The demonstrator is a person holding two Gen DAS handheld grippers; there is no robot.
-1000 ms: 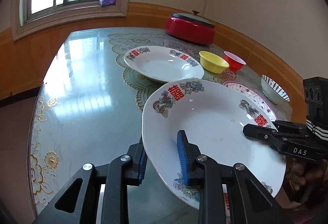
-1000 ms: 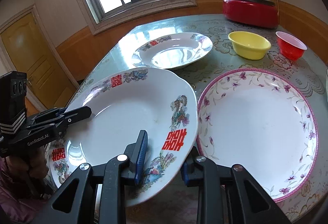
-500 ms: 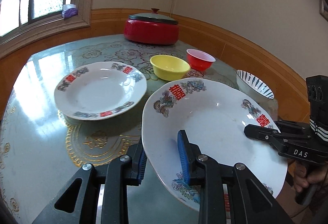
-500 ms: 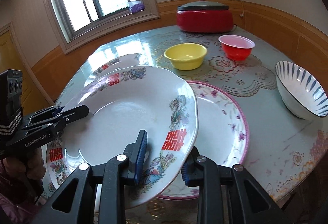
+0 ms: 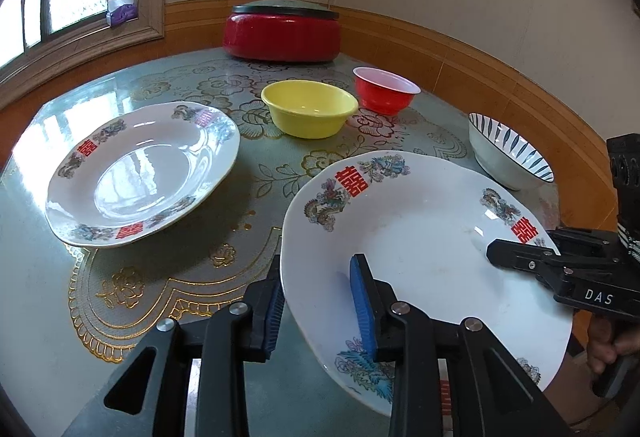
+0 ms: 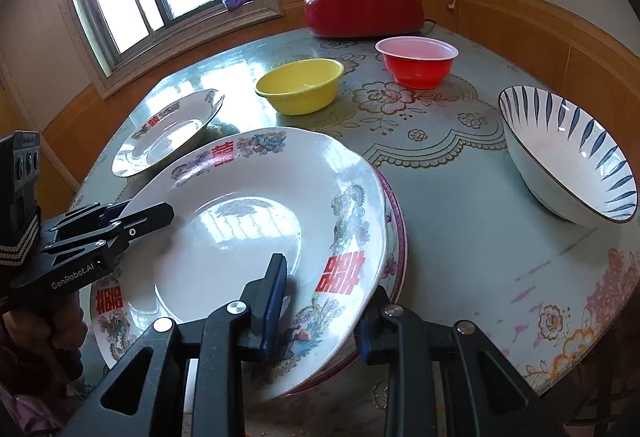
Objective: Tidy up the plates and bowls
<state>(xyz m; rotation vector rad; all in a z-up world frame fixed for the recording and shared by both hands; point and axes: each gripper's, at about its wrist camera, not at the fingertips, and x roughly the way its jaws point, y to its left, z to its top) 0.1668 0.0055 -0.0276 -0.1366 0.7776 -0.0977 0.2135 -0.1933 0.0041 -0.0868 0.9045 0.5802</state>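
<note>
Left wrist view shows us the left hand-held gripper point(image 5: 320, 301) clamped on the near-left rim of a large white dragon-pattern plate point(image 5: 424, 253), one blue pad on top of the rim and the other beneath it. We see the right hand-held gripper point(image 5: 516, 257) gripping the opposite rim of the same plate, so the plate spans between the two with its widest line running from one gripper to the other. Its face points up and it tilts a little, the far edge higher in this view. From the right wrist view, the right hand-held gripper point(image 6: 320, 301) pinches the plate point(image 6: 240, 237) with one pad inside the rim and the other under it, while the left hand-held gripper point(image 6: 132, 217) holds the far side. We see the plate sitting over a pink-rimmed floral plate point(image 6: 396, 237), of which only a thin crescent shows along the right edge; we cannot tell whether the two touch. On the counter point(image 5: 224, 237) a second dragon-pattern plate point(image 5: 140, 173) lies flat to the left, well apart. Beyond it stand a yellow bowl point(image 5: 310, 113) and a red bowl point(image 5: 386, 89) just beside each other, a blue-striped bowl point(image 6: 568, 161) to the right, and a red lidded cooker point(image 5: 282, 29) at the far edge.
</note>
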